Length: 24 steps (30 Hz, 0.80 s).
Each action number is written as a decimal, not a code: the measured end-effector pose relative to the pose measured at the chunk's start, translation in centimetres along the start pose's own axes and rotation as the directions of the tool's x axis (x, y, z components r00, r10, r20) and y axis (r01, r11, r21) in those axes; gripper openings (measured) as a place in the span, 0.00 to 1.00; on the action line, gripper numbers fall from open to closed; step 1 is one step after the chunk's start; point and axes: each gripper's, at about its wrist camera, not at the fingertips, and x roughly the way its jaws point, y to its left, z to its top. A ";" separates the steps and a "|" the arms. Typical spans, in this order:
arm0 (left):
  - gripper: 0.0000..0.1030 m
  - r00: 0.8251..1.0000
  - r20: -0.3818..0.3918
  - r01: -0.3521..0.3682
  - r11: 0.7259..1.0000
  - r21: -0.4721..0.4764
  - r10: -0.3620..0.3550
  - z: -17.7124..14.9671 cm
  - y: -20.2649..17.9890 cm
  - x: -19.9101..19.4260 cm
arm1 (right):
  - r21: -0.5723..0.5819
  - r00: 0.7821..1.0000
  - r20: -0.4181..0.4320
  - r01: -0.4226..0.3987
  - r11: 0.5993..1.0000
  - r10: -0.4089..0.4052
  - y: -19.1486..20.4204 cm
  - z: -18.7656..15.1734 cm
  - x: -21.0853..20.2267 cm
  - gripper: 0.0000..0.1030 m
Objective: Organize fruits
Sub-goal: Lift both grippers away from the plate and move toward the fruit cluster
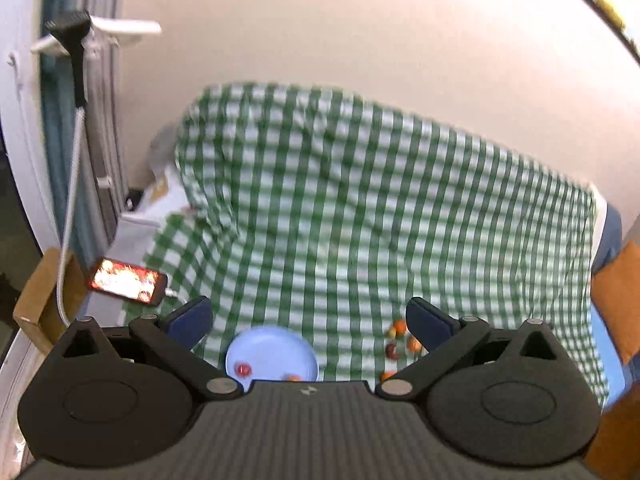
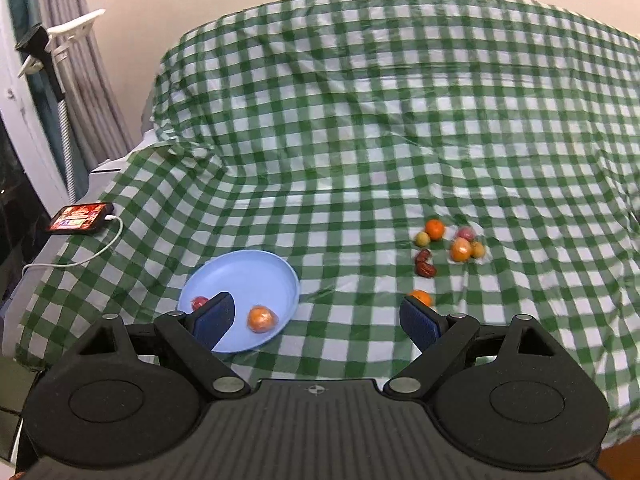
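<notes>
A light blue plate [image 2: 256,276] lies on the green checked cloth [image 2: 360,140]. It holds an orange fruit [image 2: 261,319] and a red fruit [image 2: 199,302], part hidden by my finger. Right of it lies a cluster of loose fruit: an orange [image 2: 435,229], a wrapped orange [image 2: 461,249], yellow fruits [image 2: 421,239], a pink one [image 2: 465,233], dark red dates [image 2: 425,264] and a lone orange [image 2: 421,297]. My right gripper [image 2: 320,316] is open and empty, above the cloth. My left gripper [image 1: 308,322] is open and empty, high above the plate [image 1: 272,350] and fruit cluster [image 1: 398,340].
A lit phone [image 2: 80,218] with a white cable lies at the cloth's left edge, also in the left wrist view [image 1: 127,280]. A white clamp stand [image 1: 76,40] and curtains stand at the left. The cloth rises over a bulky hump at the back against the wall.
</notes>
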 end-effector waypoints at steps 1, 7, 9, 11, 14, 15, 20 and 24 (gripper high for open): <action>1.00 1.000 0.020 0.000 1.000 -0.010 0.000 0.0 0.2 -0.7 | 0.008 1.000 -0.005 0.006 1.000 -0.006 -0.4 -0.2 -0.3 0.88; 1.00 0.991 0.134 -0.008 0.998 -0.057 0.016 0.7 0.5 -3.7 | 0.070 0.999 -0.024 0.038 0.997 -0.036 -2.1 -0.9 -1.6 0.88; 1.00 0.987 0.159 -0.010 0.998 -0.056 0.019 0.8 0.2 -4.2 | 0.064 0.999 -0.012 0.044 0.997 -0.044 -2.1 -1.0 -1.9 0.88; 1.00 0.989 0.149 0.001 0.998 -0.060 0.008 0.8 0.1 -4.4 | 0.059 0.999 -0.002 0.046 0.997 -0.046 -2.1 -0.8 -2.1 0.88; 1.00 0.989 0.151 0.009 0.997 -0.071 0.002 1.0 0.2 -4.5 | 0.059 0.999 0.003 0.043 0.997 -0.044 -2.2 -0.5 -2.1 0.88; 1.00 0.987 0.159 0.006 0.997 -0.081 0.007 1.0 0.4 -4.5 | 0.058 0.999 0.004 0.042 0.997 -0.042 -2.2 -0.4 -2.1 0.88; 1.00 0.985 0.169 0.003 0.993 -0.116 0.017 1.3 0.9 -3.8 | 0.053 0.999 -0.006 0.036 0.998 -0.036 -1.9 -0.2 -1.6 0.88; 1.00 0.987 0.158 -0.005 0.994 -0.112 0.023 1.5 0.8 -2.8 | 0.051 0.999 -0.019 0.035 0.998 -0.034 -2.0 -0.2 -1.1 0.88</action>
